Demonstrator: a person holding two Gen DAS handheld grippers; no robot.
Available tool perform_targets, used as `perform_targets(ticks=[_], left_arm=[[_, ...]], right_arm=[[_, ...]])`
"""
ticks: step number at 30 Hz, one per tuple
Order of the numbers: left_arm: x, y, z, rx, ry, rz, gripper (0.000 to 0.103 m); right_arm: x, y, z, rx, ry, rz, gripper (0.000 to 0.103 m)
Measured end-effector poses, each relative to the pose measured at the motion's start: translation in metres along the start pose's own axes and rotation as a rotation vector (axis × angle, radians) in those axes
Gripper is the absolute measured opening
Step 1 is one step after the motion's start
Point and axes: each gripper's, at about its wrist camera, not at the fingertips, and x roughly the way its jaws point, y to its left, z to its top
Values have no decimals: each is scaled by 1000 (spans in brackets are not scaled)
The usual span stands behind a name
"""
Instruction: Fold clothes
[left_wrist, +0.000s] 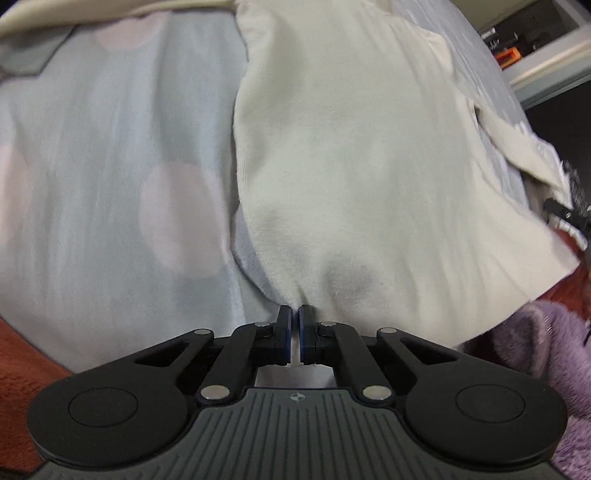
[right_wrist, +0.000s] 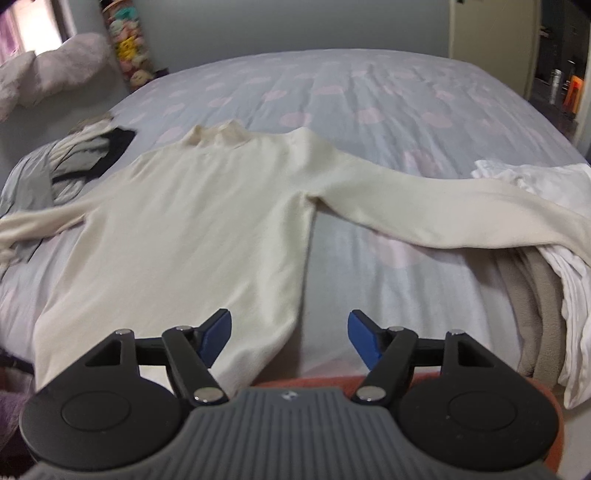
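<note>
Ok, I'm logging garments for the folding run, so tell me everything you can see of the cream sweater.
The cream turtleneck sweater looks like soft fine knit. It lies spread flat on the dotted bedspread, collar away from the camera. One sleeve reaches out onto the white clothes pile, the other over a grey garment. The left hand-held gripper is shut on its hem; the right hand-held gripper hovers open over the other hem corner.

Polka-dot bed (right_wrist: 369, 99), grey wall (right_wrist: 295, 26), bright window (right_wrist: 33, 29) left.
</note>
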Motion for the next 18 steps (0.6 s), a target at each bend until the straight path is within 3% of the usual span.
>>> perform_targets(ticks=[4,6,8,12,18], left_arm=[[1,6,-2,5,34,119,2],[0,7,-3,17,50,196,2],[-6,8,-4,18,39,216,2],[-32,17,1,-16,-44,193,2],[-60,24,25,-103,-191,178,7]], right_arm=[[1,20,-12,-103,57,-41,66],[-4,19,-14,-107,36,-62,66],[-16,6,-10,-47,-16,-66,66],[-47,-48,11,120,-135,-95,66],[-76,-177,40,427,-226,-187,61]])
